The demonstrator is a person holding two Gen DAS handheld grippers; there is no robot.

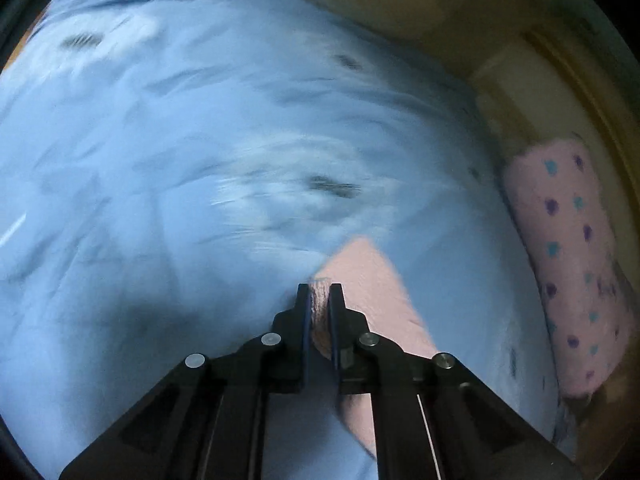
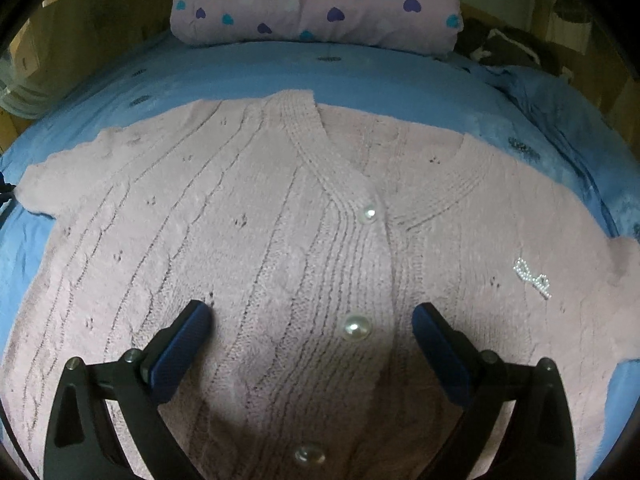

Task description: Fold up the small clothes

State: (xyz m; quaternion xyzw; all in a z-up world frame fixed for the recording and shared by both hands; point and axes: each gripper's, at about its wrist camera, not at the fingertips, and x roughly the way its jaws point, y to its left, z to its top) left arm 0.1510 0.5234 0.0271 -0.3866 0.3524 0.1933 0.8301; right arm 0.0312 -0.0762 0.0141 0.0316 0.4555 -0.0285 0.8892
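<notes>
A pink knitted cardigan (image 2: 280,220) with pearl buttons (image 2: 357,327) lies flat, front up, on a blue bed sheet (image 2: 400,76). My right gripper (image 2: 312,312) hovers open just above its button band, with a finger on each side of the middle button. In the blurred left wrist view only a pink edge of the cardigan (image 1: 368,280) shows on the blue sheet (image 1: 160,160). My left gripper (image 1: 319,292) is shut on a bunched fold of that pink knit, which sticks up between the two fingers.
A pink pillow with blue and purple hearts (image 2: 316,4) lies at the far end of the bed and shows as a pillow (image 1: 572,256) at the right in the left wrist view. Dark clothing (image 2: 508,48) is heaped beside it. Brown furniture (image 1: 440,0) borders the bed.
</notes>
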